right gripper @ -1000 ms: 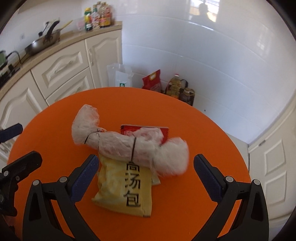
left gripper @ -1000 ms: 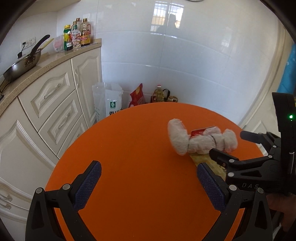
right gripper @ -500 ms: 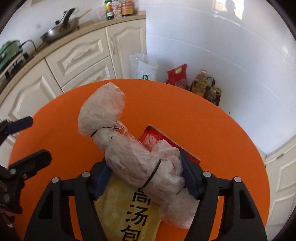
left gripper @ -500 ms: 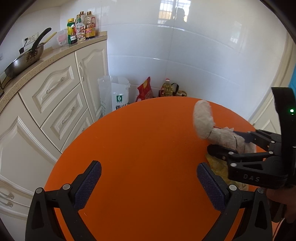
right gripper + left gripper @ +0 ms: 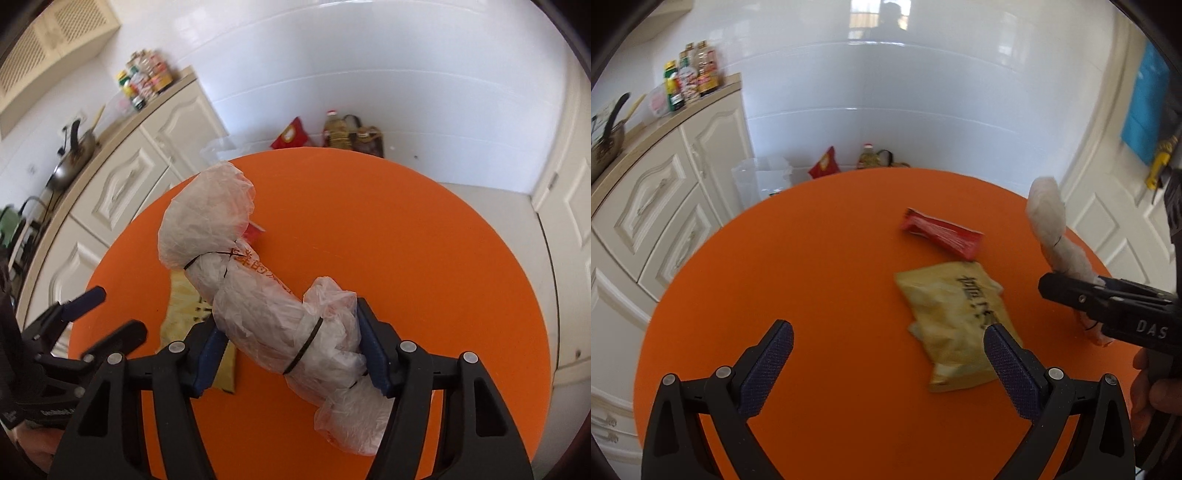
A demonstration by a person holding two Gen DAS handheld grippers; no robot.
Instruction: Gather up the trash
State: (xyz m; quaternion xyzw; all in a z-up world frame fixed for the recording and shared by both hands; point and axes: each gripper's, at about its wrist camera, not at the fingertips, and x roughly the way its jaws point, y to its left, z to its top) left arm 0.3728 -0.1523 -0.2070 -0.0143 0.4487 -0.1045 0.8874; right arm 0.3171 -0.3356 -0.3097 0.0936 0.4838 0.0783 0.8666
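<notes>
My right hand-held gripper (image 5: 288,347) is clamped across the rolled plastic bag bundle (image 5: 258,295), its blue pads pressing both sides near the lower rubber band. The roll sticks up and away from the jaws, its puffy tied end leaning to the upper left, and it looks lifted clear of the orange tabletop (image 5: 424,240). My left hand-held gripper (image 5: 886,365) hangs wide, nothing between its pads, tilted down over the tabletop. Just ahead of its right finger lies the yellow soup packet (image 5: 956,317), flat and crumpled, and just beyond that the red wrapper (image 5: 942,232), also lying flat. From the left wrist view the bundle shows at the right edge, rising out of the other gripper.

I judge the first piece is picked up and two remain. No bin shows in either view, so next I must carry the bundle off to wherever the trash goes, while my free left gripper slides over and closes on the yellow packet's edge.
</notes>
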